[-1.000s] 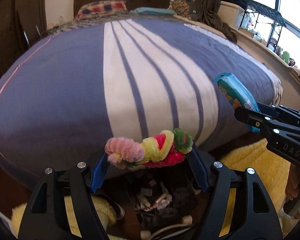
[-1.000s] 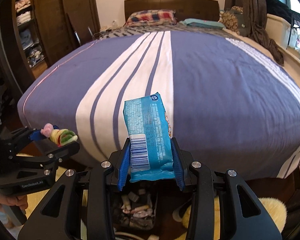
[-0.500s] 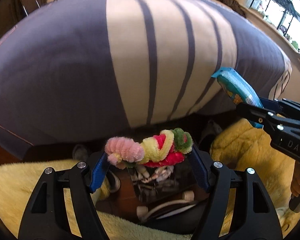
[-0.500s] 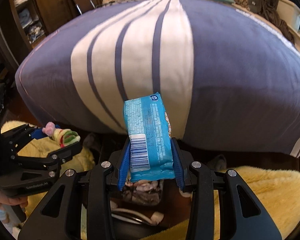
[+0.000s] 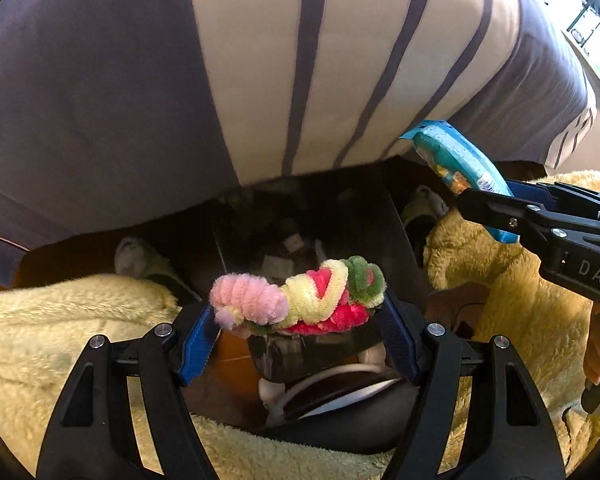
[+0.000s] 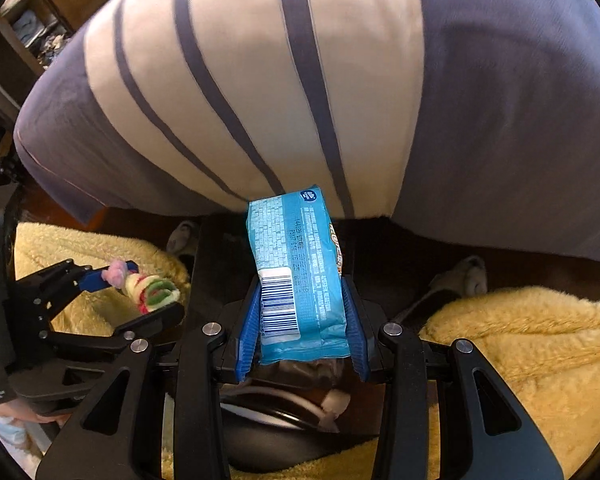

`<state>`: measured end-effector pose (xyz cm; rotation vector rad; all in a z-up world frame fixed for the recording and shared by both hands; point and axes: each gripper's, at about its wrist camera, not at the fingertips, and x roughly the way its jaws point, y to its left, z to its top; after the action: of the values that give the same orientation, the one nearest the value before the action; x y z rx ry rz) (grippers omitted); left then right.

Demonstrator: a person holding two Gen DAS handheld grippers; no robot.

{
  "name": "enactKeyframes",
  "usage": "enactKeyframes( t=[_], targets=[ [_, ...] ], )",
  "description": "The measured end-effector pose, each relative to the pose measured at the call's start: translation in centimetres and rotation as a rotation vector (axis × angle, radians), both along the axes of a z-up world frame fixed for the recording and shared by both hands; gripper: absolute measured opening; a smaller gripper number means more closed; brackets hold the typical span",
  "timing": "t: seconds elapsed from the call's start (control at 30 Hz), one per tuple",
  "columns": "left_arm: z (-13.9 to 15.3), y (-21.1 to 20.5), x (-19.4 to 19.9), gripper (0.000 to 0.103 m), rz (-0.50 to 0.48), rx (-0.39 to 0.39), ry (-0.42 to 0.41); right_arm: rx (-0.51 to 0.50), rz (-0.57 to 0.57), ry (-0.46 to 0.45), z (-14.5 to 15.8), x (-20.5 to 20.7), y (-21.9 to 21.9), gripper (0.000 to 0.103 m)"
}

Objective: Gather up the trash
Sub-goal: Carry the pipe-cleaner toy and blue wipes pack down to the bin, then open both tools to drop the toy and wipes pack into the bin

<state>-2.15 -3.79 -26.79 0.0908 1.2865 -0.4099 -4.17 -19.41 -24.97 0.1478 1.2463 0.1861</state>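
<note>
My left gripper (image 5: pixel 296 320) is shut on a twisted bundle of fuzzy pipe cleaners (image 5: pixel 296 300), pink, yellow, red and green; it also shows in the right wrist view (image 6: pixel 148 288). My right gripper (image 6: pixel 302 320) is shut on a blue snack wrapper (image 6: pixel 296 272) with a barcode, also seen at the right of the left wrist view (image 5: pixel 456 164). Both hang over a dark bin (image 5: pixel 396 236) holding scraps of trash (image 5: pixel 280 266), at the foot of the bed.
A bed with a purple and white striped cover (image 5: pixel 260 80) fills the upper part. Yellow fluffy rugs (image 5: pixel 40 340) lie left and right (image 6: pixel 520 340) of the bin. Slippers (image 6: pixel 468 276) sit on the dark floor under the bed edge.
Both grippers have tilted down and moved lower from over the bed toward the bin, each holding its item. The bin and rugs now fill the lower view.
</note>
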Motion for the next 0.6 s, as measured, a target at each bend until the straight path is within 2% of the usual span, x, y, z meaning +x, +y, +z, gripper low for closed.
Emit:
enactKeyframes(
  t=[0.27,0.6],
  targets=[
    [-2.6,-0.5,0.9,0.069,-0.02,-0.009,0.083,0.018,0.021,0.073,-2.0,1.9,1.0,0.039],
    [-3.1,0.1,1.0,0.073,-0.001,-0.012,0.113,0.032,0.001,0.073,-2.2,2.4,0.8,0.044]
  ],
)
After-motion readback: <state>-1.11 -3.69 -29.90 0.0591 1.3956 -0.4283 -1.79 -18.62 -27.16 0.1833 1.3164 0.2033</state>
